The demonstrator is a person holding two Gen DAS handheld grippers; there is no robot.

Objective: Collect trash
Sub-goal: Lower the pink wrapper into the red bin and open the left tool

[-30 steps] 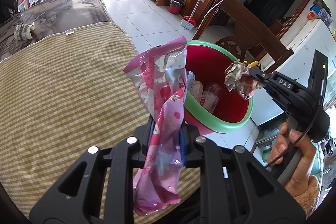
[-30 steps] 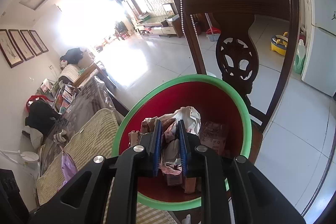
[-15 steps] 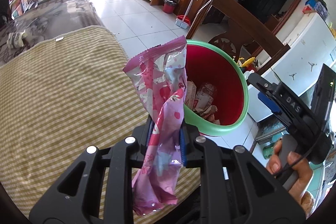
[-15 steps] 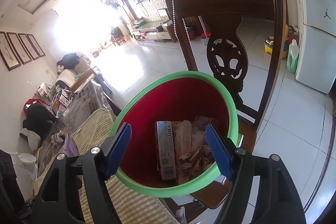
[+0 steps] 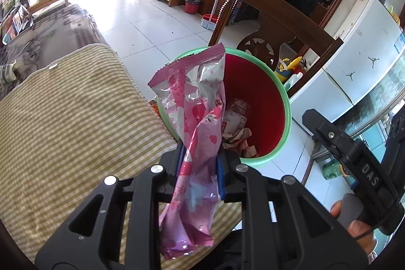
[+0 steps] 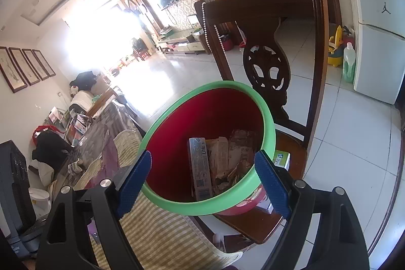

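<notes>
- Left wrist view: the left gripper (image 5: 200, 161) is pinching a pink wrapper (image 5: 195, 123) just beside the bin (image 5: 284, 118), closer than a moment ago.
- Right wrist view: the right gripper (image 6: 202, 176) is opening, empty; its crumpled scrap has dropped into the bin (image 6: 268, 118), so the wrapper looks next.

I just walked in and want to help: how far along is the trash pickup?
Done: several wrappers lie in the red bin. In hand: the left gripper pinches a pink wrapper; the right gripper is opening, empty. Left: dropping that wrapper in.
</notes>
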